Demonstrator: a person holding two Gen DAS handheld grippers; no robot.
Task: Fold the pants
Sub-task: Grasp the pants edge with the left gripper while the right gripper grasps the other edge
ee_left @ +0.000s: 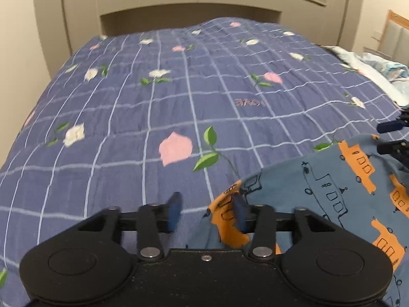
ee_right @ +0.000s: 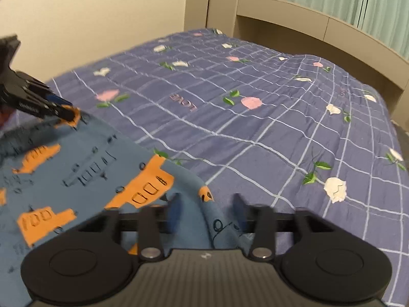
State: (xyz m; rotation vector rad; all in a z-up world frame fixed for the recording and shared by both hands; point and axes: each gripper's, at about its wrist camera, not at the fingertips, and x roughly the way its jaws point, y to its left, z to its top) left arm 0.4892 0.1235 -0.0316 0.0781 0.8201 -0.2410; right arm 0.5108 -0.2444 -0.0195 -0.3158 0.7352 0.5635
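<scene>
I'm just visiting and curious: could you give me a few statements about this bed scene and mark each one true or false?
1. The pants are blue with orange vehicle prints. True.
2. The quilt is plain white. False: it is purple-blue, checked, with flowers.
3. The left tool is clamped shut on cloth. False: its jaws stand apart.
4. The right tool is open over the pants' edge. True.
5. Green curtains hang behind the headboard. True.

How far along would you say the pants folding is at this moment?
Done: the pants lie on the quilt, their far edge rounded like a fold. In hand: nothing; the left gripper and right gripper stand open at that edge, cloth between their fingers unpinched. Left: any further folds; much is out of view.
</scene>
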